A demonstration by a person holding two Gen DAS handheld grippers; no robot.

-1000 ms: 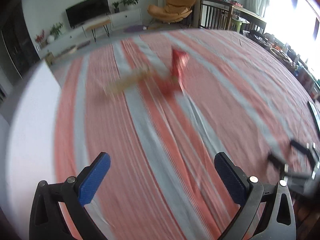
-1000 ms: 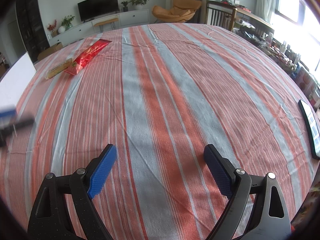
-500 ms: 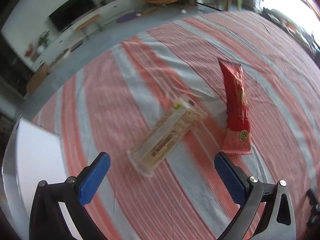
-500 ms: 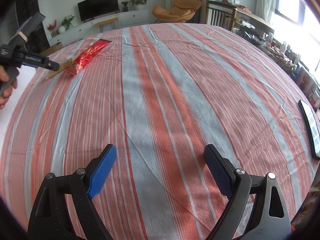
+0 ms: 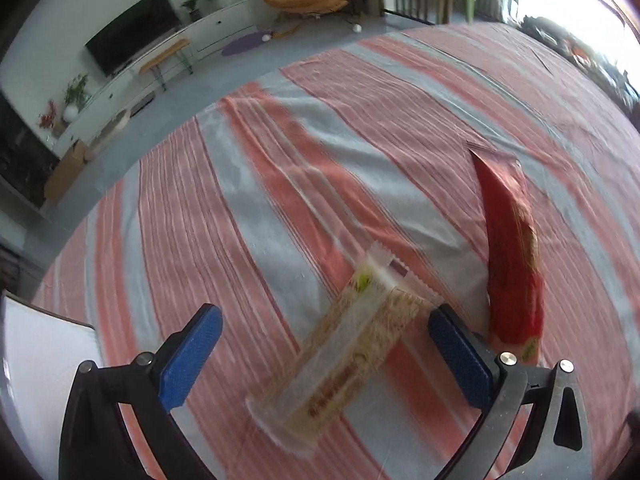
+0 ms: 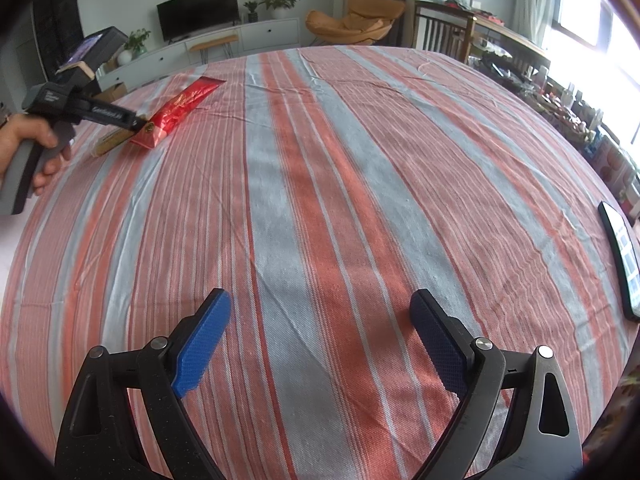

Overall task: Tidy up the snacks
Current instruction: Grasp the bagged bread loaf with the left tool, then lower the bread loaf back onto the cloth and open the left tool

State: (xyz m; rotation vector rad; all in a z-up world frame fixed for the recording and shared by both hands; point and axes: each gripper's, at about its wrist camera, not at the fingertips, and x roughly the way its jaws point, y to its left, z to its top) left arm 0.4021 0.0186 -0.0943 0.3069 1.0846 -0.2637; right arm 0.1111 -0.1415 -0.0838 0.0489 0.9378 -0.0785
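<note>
L claw (image 5: 320, 344) hovering open over clear cracker pack (image 5: 348, 356), pads straddling it w/o touching. Red snack pouch (image 5: 512, 256) lying just beside, on striped worktop (image 6: 320, 184). R claw (image 6: 320, 340) idling open, well apart.

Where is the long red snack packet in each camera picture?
Left wrist view: the red snack packet lies at right, just beyond the left gripper, beside the clear cracker packet.
Right wrist view: the same packet lies far off at upper left, near the tip of the left gripper.
Shared landmark: the television on the far wall.
</note>
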